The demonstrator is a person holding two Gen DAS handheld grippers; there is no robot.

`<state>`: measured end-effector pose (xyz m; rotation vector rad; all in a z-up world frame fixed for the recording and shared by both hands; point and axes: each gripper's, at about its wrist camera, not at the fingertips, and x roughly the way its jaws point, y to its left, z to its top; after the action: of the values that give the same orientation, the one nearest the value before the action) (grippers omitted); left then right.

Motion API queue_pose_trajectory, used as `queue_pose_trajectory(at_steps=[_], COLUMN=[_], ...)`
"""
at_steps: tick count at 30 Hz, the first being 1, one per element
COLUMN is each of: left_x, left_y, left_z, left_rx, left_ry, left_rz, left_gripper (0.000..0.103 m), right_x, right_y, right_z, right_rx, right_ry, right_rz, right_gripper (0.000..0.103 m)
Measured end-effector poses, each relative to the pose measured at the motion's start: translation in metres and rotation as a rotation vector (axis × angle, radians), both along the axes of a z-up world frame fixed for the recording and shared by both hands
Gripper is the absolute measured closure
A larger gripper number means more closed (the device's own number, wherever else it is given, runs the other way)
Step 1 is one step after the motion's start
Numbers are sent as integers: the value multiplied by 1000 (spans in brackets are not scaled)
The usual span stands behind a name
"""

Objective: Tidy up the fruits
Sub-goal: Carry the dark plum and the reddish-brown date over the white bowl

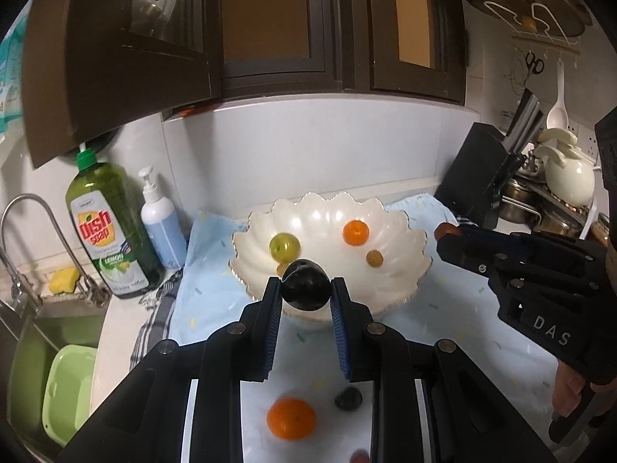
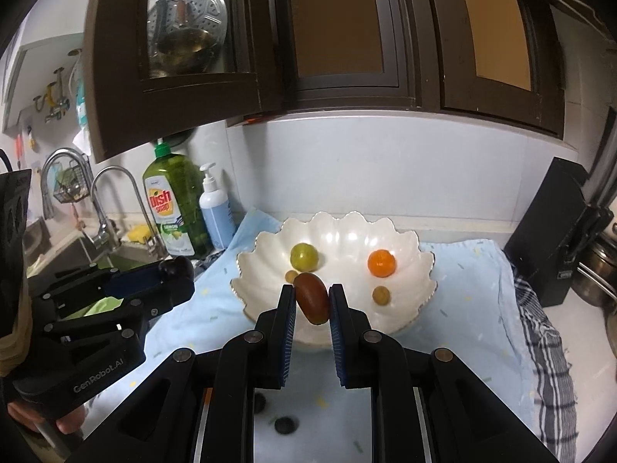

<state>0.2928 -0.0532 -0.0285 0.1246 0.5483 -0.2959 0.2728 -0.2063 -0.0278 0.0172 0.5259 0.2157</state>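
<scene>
My left gripper (image 1: 305, 283) is shut on a dark plum (image 1: 306, 297), held above the near rim of a white scalloped bowl (image 1: 408, 243). My right gripper (image 2: 312, 289) is shut on a reddish-brown oval fruit (image 2: 313, 303), also over the bowl's (image 2: 422, 266) near edge. Inside the bowl lie a green fruit (image 2: 304, 256), an orange (image 2: 381, 263) and two small brownish fruits (image 2: 381, 295). Another orange (image 1: 291, 418) and a dark fruit (image 1: 348, 399) rest on the light blue cloth (image 1: 443, 328) below my fingers. Each gripper shows at the side of the other's view.
A green dish soap bottle (image 1: 106, 231) and a white pump bottle (image 1: 160, 220) stand left of the bowl, by the faucet (image 1: 23, 231) and sink. A black knife block (image 2: 559, 239) and pots sit at the right. Dark cabinets, with one door (image 1: 115, 50) open, hang overhead.
</scene>
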Motion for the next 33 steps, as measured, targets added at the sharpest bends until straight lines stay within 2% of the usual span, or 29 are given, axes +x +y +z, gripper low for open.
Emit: queue_pose_trajectory(at_steps=[10,17,26,33], left_x=[52,93,140,176], left_y=[-10,-16,-38,-51], left_z=[-2,-16,-33,-53], left_rx=[-20,-19,47,65], left_ry=[32,87,142,216], left_rz=[-12,-23,-48,-66], left_gripper=[77,77,77,77], right_x=[56,99,149,180], right_y=[-3,-8,-17,-24], right_z=[-13,-30,-52,-67], right_rx=[-7,-17,-27,-49], right_ry=[55,111,204,268], right_rz=[12,4,4,-2], right_gripper=[84,84,84,84])
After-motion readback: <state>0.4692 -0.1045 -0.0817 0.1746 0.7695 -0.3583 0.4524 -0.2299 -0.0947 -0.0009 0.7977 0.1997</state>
